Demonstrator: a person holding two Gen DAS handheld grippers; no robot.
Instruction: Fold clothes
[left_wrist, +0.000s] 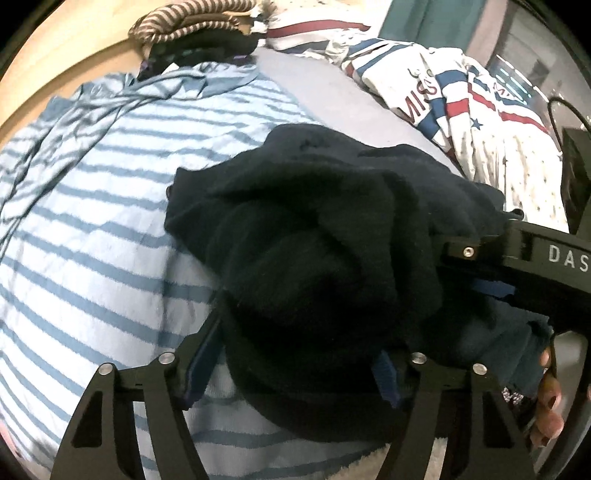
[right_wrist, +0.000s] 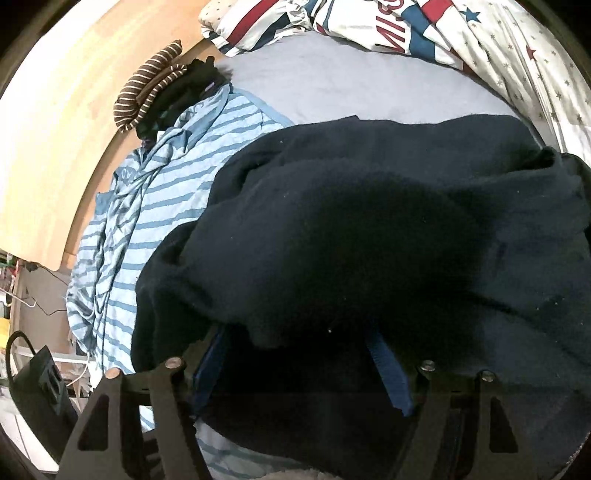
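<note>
Bed: navy fleece hides both grippers' fingertips.

- Fleece garment: dark navy, plain.
- Striped shirt: pale blue with darker blue bands.
- Bed sheet: plain grey-lilac.
- Duvet: white with red and blue stripes, stars and lettering.
- Knitted item: brown with cream stripes.
- Gripper pads: blue.
</note>
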